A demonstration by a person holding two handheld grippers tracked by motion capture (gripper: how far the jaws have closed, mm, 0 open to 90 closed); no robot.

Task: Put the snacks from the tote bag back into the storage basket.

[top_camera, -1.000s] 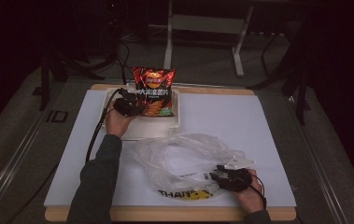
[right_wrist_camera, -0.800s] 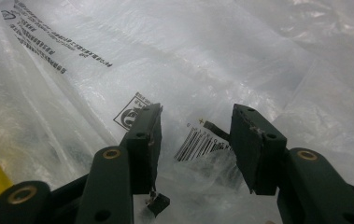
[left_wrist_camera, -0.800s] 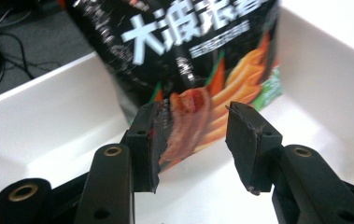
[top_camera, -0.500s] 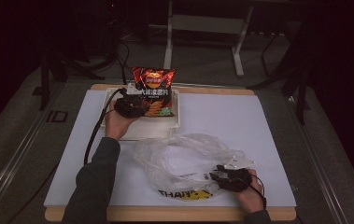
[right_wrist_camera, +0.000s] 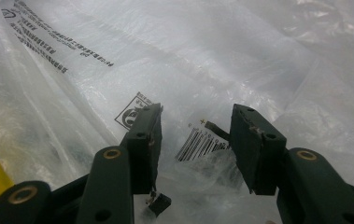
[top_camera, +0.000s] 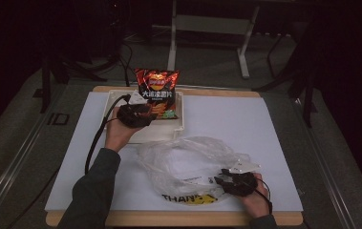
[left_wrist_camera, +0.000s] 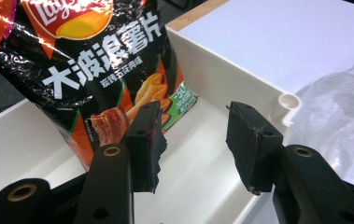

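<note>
Tray (top_camera: 181, 125) is the landmark here: a shallow white one at the far side of the white table (top_camera: 274, 124), with a bag of chips (top_camera: 156, 89) standing in it, leaning against its far wall. The bag's long axis runs upright, top edge well above the tray rim, bottom corner down on the tray floor.

The left claw (top_camera: 138, 113) sits over the near part of the tray, just in front of the bag. In the left gripper view the left claw (left_wrist_camera: 193, 140) stands wide and holds nothing; the chip bag (left_wrist_camera: 90, 70) lies ahead and toward the claw's left jaw, its lower corner just beyond that jaw's tip, while the tray floor shows bare through the gap. So the bag is off-centre from the opening, and I judge a small shift toward that side would be needed before the jaws could close across the bag's lower edge.

Nearer the person than the tray, a crumpled clear plastic bag (top_camera: 188, 160) lies on the table. The right claw (top_camera: 224, 181) is at that bag's near right edge, well apart from the tray. In the right gripper view the right claw (right_wrist_camera: 195, 140) is also wide, with plastic film (right_wrist_camera: 212, 56) spread ahead of the jaws and between them, but not pinched.

The left hand is plainly the nearer one to the chips.
</note>
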